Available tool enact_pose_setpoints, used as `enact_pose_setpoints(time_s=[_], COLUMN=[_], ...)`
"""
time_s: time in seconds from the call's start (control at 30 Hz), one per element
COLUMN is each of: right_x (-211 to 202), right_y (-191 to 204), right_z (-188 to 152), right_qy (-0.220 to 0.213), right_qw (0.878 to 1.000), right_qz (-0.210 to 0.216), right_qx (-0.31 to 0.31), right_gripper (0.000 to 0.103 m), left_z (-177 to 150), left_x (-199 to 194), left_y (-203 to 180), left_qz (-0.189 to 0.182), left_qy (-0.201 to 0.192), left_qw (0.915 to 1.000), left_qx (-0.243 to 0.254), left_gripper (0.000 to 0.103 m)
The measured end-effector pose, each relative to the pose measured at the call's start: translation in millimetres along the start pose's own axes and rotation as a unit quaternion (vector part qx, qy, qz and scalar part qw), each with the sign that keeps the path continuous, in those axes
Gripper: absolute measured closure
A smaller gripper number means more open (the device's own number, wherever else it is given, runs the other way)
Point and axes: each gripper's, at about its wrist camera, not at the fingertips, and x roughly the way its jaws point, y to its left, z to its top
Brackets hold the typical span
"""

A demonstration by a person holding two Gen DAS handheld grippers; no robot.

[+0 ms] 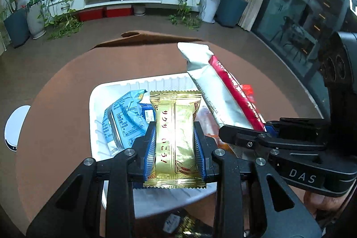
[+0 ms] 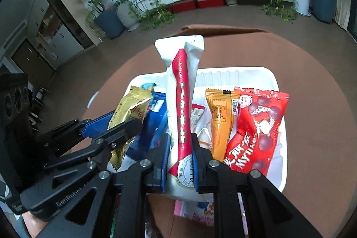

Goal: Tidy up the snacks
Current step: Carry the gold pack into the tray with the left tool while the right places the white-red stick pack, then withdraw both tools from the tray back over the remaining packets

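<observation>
Gold foil snack packet [image 1: 175,139], red Japanese lettering

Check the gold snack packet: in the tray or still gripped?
Gripped: the left gripper clamps the gold packet above the white tray.

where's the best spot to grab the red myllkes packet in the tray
Grip the red packet across its narrow width near the middle, coming from above. It lies flat and face up on the other snacks in the white tray, its right edge is free, and an orange packet crowds its left edge.
</observation>
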Motion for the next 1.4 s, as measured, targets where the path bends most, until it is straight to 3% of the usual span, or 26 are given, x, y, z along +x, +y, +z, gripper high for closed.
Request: enact_pose_setpoints(time_s=[0.4,0.63,0.87,1.07,1.17,1.23,1.37,1.4], right_x=[29.2,31.1,17.3,6.7,0.1,-5.1,-17.9,-22.7], right_y=[-10.8,-10.1,-11.5,-10.0,-10.9,-12.1,-13.4,-13.2], right_z=[-0.2,-1.6,-0.9,-3.6,-6.7,-8.9,-12.8,-14.2], right_qy=[0.023,0.022,0.004,-0.007,-0.014,-0.022,-0.035,-0.041], right_qw=[0.999,1.000,1.000,1.000,1.000,1.000,0.999,0.999], right_qz=[-0.021,-0.014,-0.001,-0.004,-0.007,-0.010,-0.002,0.002], right_qx=[0.008,0.016,0.023,0.015,0.014,0.016,0.019,0.020], right_gripper=[0.084,0.084,0.082,0.081,0.074,0.060,0.048,0.040], left_z=[0.9,-6.9,-10.6,-12.0,-12.9,-13.9,-17.3,-17.8], left_x=[46.7,39.8,32.8,27.4,24.6,22.4,12.6,8.9], left_y=[10.3,16.9,22.2,18.3,17.7,17.5,14.7,12.7], left_qz=[0.021,0.017,0.016,0.015,0.013,0.011,0.009,0.008], left_qy=[0.010,0.013,0.006,0.001,-0.003,-0.005,-0.012,-0.014], left_qw=[0.9997,0.9997,0.9996,0.9997,0.9996,0.9996,0.9995,0.9995], left_qx=[0.001,-0.009,-0.022,-0.021,-0.024,-0.025,-0.028,-0.028], left_gripper=[0.073,0.072,0.054,0.048,0.044,0.043,0.036,0.031])
